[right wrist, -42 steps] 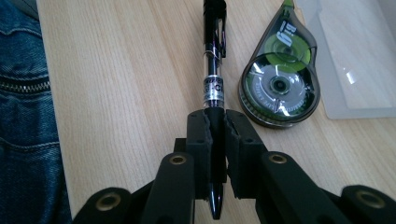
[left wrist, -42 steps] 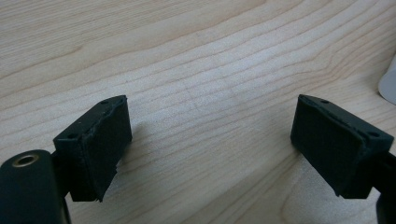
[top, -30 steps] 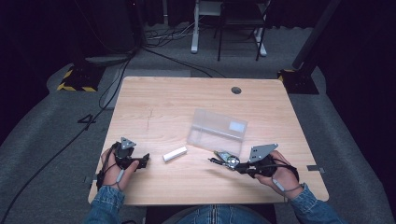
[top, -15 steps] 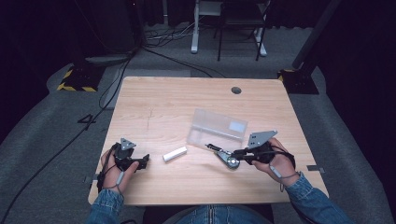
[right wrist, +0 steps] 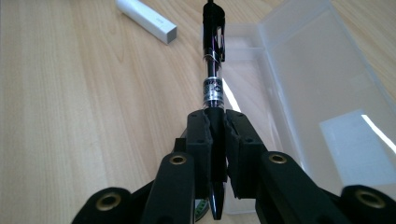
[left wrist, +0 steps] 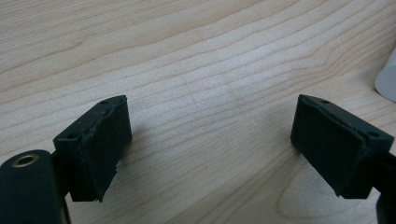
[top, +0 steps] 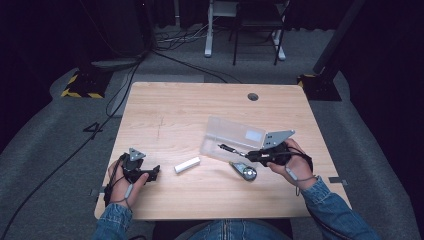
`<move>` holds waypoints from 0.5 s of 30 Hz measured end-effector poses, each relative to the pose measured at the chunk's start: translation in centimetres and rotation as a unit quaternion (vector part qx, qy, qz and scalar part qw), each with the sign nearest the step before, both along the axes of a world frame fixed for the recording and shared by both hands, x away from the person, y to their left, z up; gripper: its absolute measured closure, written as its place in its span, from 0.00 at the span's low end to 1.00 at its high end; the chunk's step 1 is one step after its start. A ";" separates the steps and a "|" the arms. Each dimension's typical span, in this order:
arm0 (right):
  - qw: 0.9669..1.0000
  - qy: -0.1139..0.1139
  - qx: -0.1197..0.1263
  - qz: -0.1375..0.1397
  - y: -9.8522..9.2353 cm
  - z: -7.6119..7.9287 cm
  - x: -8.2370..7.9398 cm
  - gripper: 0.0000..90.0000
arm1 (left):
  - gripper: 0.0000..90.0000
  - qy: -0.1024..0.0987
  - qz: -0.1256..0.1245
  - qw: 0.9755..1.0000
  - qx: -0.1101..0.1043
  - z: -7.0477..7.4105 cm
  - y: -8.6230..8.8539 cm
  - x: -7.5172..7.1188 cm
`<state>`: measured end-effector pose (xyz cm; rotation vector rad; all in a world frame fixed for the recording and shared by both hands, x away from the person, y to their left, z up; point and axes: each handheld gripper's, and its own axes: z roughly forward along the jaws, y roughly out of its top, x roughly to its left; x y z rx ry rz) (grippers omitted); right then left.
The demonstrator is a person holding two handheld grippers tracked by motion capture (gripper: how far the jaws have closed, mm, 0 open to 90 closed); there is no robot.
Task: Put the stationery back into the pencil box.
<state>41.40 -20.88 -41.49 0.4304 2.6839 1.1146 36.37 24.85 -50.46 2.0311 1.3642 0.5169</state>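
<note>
Black pen with clear barrel (right wrist: 214,70) now lifted off the bench (top: 180,115) toward the clear plastic case (top: 232,137), lying level, clip end pointing away, right gripper (right wrist: 217,140) clamped on it, left gripper (left wrist: 210,140) wide, resting.

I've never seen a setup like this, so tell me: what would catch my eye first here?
Probably the right gripper, clamped on a black pen and holding it over the open clear case at the table's right. Next, the white stick lying alone on the wooden table near the middle. The left gripper rests open at the near left, jaws wide over bare wood.
</note>
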 end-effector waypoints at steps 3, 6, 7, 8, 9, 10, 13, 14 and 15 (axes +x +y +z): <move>1.000 -0.003 -0.001 -0.005 0.2 0.1 0.8 0.90 | 0.14 0.000 0.001 1.000 -0.001 0.0 0.0 0.0; 1.000 -0.002 -0.005 -0.006 0.4 -0.1 1.4 0.90 | 0.14 0.000 0.001 1.000 -0.001 0.0 0.0 0.0; 1.000 -0.004 -0.008 -0.006 0.5 -0.2 1.6 0.90 | 0.14 0.001 0.002 1.000 -0.002 0.0 0.0 0.0; 1.000 -0.001 -0.009 -0.007 0.5 -0.4 1.8 0.90 | 0.14 0.000 0.002 1.000 -0.001 0.0 0.0 0.0; 1.000 0.000 -0.009 -0.010 0.5 -0.5 2.1 0.90 | 0.13 0.001 0.001 1.000 -0.001 0.0 0.0 0.0; 1.000 0.001 -0.011 -0.013 0.5 -0.7 2.3 0.90 | 0.13 0.001 0.001 1.000 -0.001 0.0 0.0 0.0; 1.000 0.002 -0.016 -0.017 0.3 -1.1 3.0 0.90 | 0.12 0.003 0.002 1.000 -0.002 0.0 -0.1 0.1; 1.000 0.002 -0.017 -0.020 0.3 -1.3 3.2 0.90 | 0.12 0.002 0.002 1.000 -0.002 0.0 -0.1 0.2; 1.000 0.002 -0.017 -0.020 0.3 -1.3 3.2 0.90 | 0.12 0.002 0.002 1.000 -0.002 0.0 -0.1 0.2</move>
